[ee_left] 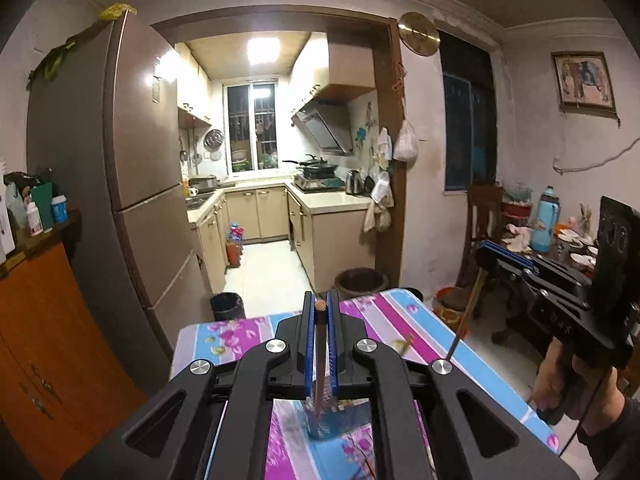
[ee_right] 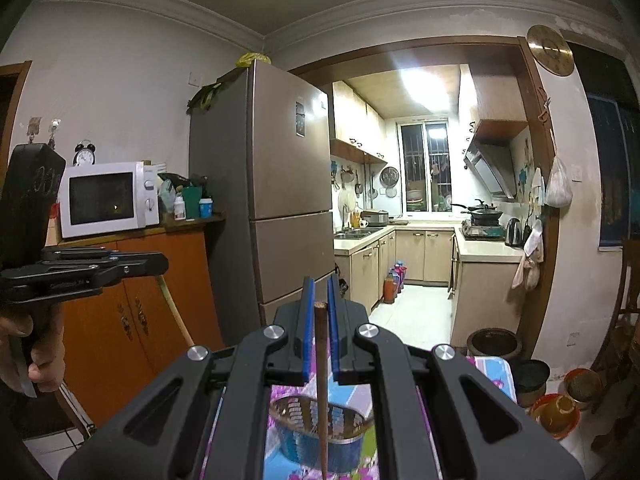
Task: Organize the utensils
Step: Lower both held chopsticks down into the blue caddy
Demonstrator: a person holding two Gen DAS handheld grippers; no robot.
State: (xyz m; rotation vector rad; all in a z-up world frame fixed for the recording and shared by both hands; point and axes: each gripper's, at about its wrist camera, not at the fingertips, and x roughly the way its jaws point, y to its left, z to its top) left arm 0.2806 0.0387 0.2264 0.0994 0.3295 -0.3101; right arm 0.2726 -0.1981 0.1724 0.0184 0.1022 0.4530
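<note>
My left gripper (ee_left: 319,300) is shut on a brown chopstick (ee_left: 318,360), which hangs down between the blue pads. Below it, a metal utensil holder with a blue base (ee_left: 332,420) stands on the flowered tablecloth (ee_left: 384,316). In the same view, at the right, my right gripper (ee_left: 486,252) is held in a hand and carries a second chopstick (ee_left: 466,316) above the table's edge. In the right wrist view, my right gripper (ee_right: 320,286) is shut on that chopstick (ee_right: 321,380), whose tip hangs over the perforated holder (ee_right: 296,420). My left gripper (ee_right: 162,262) shows at the left with its chopstick (ee_right: 174,308).
A tall fridge (ee_left: 132,184) and an orange cabinet (ee_left: 48,320) stand left of the table, with a microwave (ee_right: 106,198) on the cabinet. A dark bin (ee_left: 227,306) and a clay pot (ee_left: 360,282) sit beyond the table's far edge. A wooden chair (ee_left: 482,216) is at the right.
</note>
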